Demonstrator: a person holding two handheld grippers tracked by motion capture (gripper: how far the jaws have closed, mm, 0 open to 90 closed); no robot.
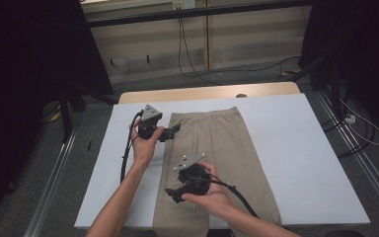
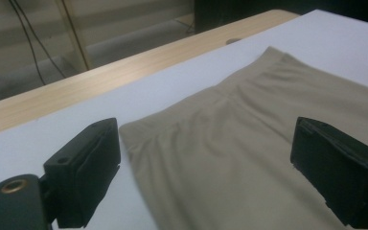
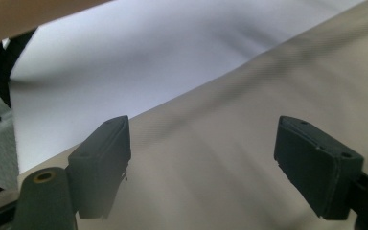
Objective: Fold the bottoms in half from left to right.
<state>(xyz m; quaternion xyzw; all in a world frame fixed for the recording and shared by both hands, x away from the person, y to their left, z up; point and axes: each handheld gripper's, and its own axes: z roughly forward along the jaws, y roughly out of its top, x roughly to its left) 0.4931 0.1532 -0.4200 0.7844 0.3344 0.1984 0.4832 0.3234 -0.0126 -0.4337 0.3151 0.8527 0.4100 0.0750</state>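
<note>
From above, the beige trousers [image 1: 222, 163] lie flat on the worktop [image 1: 296, 148]. My left claw [image 2: 206, 163], wide, should bite the waistband corner; my right claw [image 3: 201, 167], wide and empty, the left edge.

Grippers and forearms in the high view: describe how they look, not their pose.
Both are black handheld tools. The left gripper and the right gripper each carry a grey three-cornered plate on top and trail a black cable. Seen close, the blocky black jaw pads are rectangular, with a brass-coloured ringed hole beside one. The forearms are bare, with no sleeves or gloves.
</note>
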